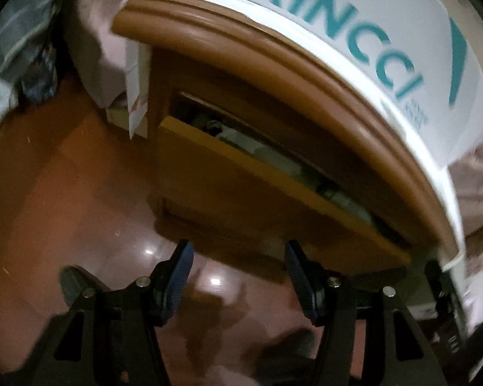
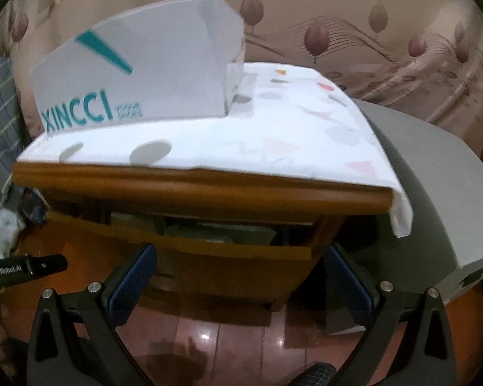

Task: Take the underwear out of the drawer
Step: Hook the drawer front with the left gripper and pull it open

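A brown wooden nightstand (image 2: 196, 189) has its top drawer (image 2: 190, 257) pulled partly out. Folded pale and dark fabric (image 2: 222, 230) lies inside; in the left wrist view the same drawer (image 1: 257, 180) shows a narrow gap with light cloth (image 1: 241, 138) in it. Which piece is underwear I cannot tell. My left gripper (image 1: 238, 273) hangs open over the floor, short of the drawer front, with nothing between its fingers. My right gripper (image 2: 238, 276) is open too, its fingers standing either side of the drawer front without touching it. The left gripper's black body (image 2: 25, 267) shows at the left edge of the right wrist view.
A white XINCCI box (image 2: 135, 74) stands on a patterned white cloth (image 2: 273, 138) covering the nightstand top. A grey box (image 2: 434, 199) sits to the right. Plaid bedding (image 2: 0, 122) lies at left. The floor (image 1: 64, 193) is glossy reddish tile. A patterned curtain (image 2: 370, 32) hangs behind.
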